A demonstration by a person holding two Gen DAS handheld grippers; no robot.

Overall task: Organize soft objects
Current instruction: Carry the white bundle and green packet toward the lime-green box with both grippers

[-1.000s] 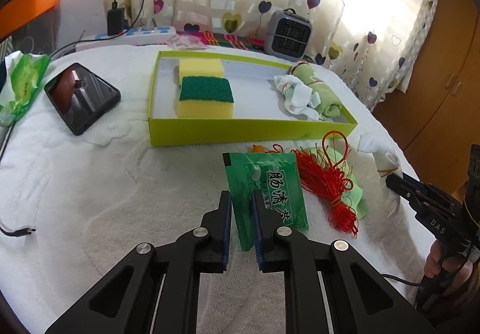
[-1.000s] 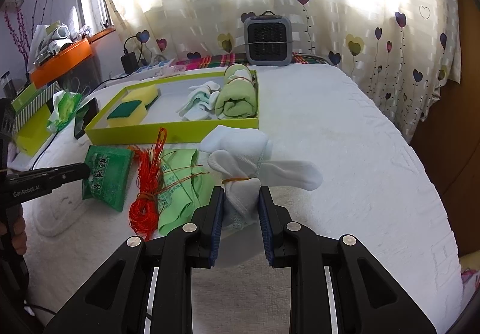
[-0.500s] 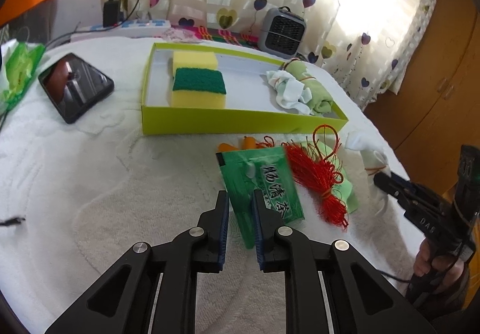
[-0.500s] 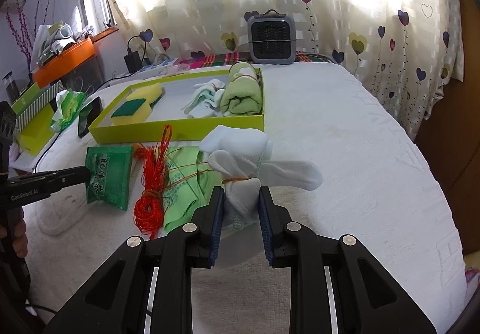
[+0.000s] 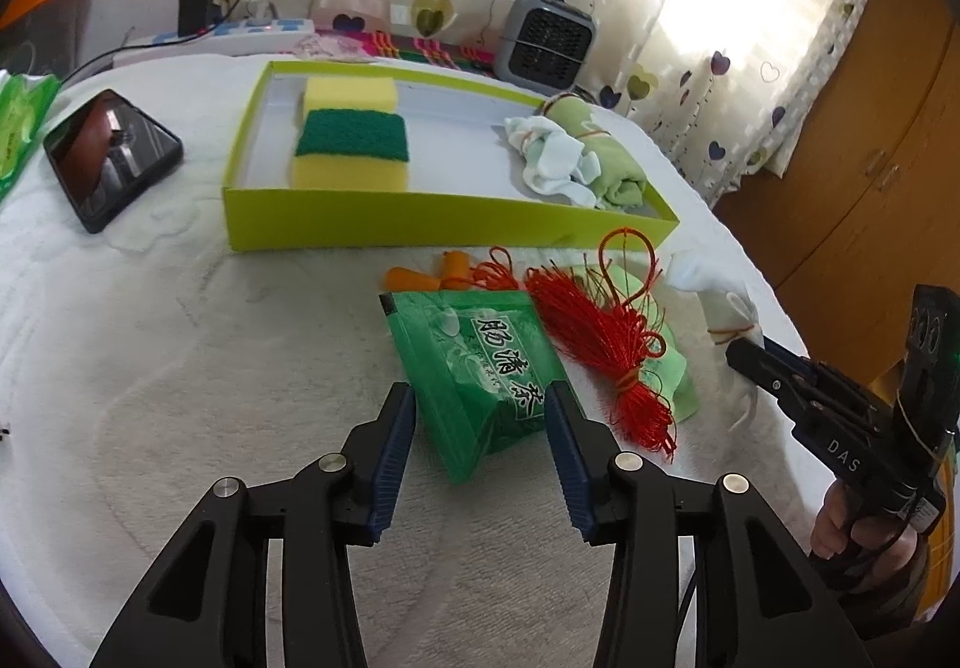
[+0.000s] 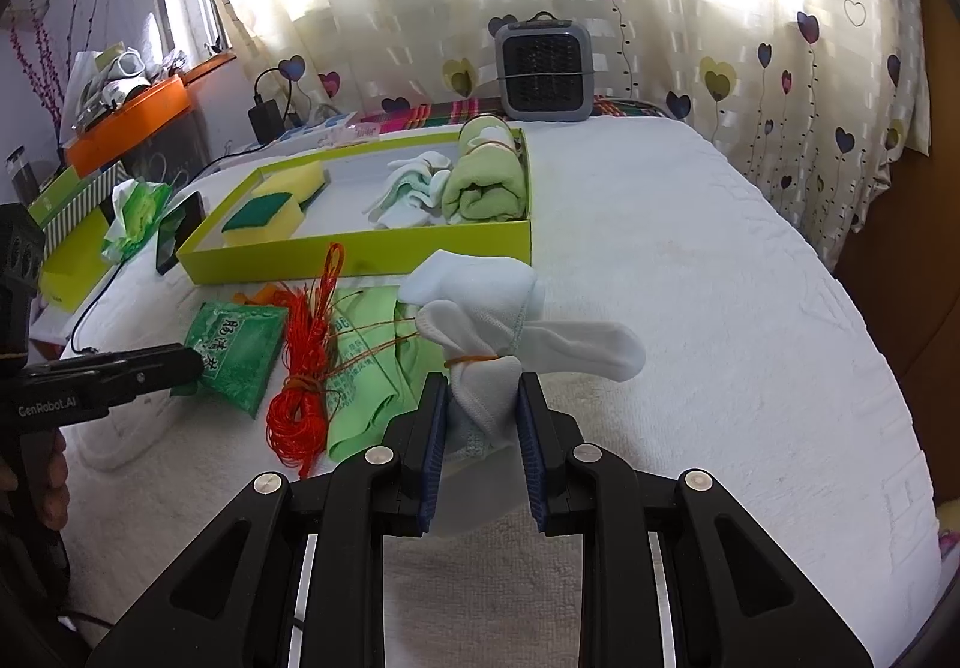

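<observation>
My left gripper (image 5: 480,398) is open, its jaws on either side of the near end of a green tea packet (image 5: 480,362) lying on the white cloth. My right gripper (image 6: 480,386) is shut on a white sock bundle (image 6: 480,320) tied with a rubber band. The lime-green box (image 5: 420,215) holds two yellow-green sponges (image 5: 351,146), a white sock bundle (image 5: 552,164) and a rolled green towel (image 5: 606,158). A red tassel cord (image 5: 606,338) lies on a green cloth (image 5: 675,374), beside the packet.
A black phone (image 5: 111,158) lies left of the box. Orange earplugs (image 5: 420,278) sit before the box. A grey heater (image 5: 549,41) and a charger with cable (image 5: 198,8) stand at the back. A green tissue pack (image 6: 135,212) is at far left.
My left gripper has opened; it was shut around the tea packet's near end, and now its jaws stand wide on either side. The right gripper still holds the sock bundle.
</observation>
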